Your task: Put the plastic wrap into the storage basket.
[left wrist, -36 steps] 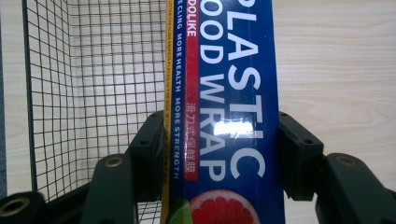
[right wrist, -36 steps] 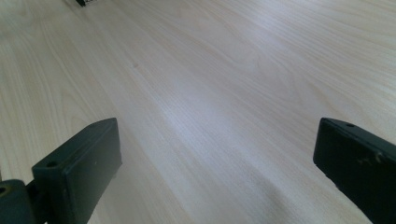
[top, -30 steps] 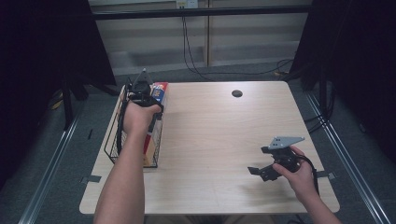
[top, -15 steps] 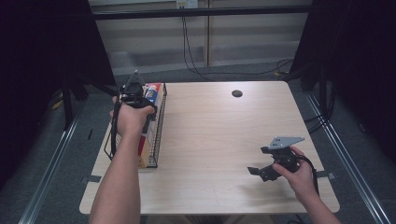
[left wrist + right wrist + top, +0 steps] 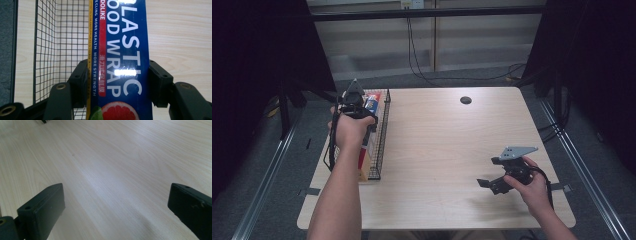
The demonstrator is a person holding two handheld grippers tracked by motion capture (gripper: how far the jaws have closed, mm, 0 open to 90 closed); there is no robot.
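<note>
Pale wood-grain table top [image 5: 447, 150], rectangular, with rounded corners; one small dark round spot [image 5: 465, 100] lies near its far edge, right of centre.

Black wire-mesh basket [image 5: 379, 135], long and narrow, stands along the table's left side; its grid wall [image 5: 50, 42] shows in the left gripper view with bare wood behind it.

Blue rectangular carton of plastic food wrap [image 5: 120, 50], white lettering, red strip with white characters, yellow edge stripe, grapefruit picture at the near end. It is clamped between the two black jaws of the left gripper [image 5: 118, 82], one jaw pressed to each long side. In the high view the carton [image 5: 371, 105] runs lengthwise at the basket (whether it rests on the basket floor or is lifted off it cannot be told), its red and blue far end showing beyond the person's left hand [image 5: 349, 131].

Left gripper [image 5: 353, 102] in the high view: black body with a grey pointed plate, held over the far half of the basket, cable looping down beside the forearm.

Right gripper [image 5: 492, 183]: black, with a grey three-cornered plate on top, held in the person's right hand [image 5: 532, 187] low over the table's near right area. Its jaws stand wide apart with nothing between them [image 5: 115, 207] but bare wood.
</note>
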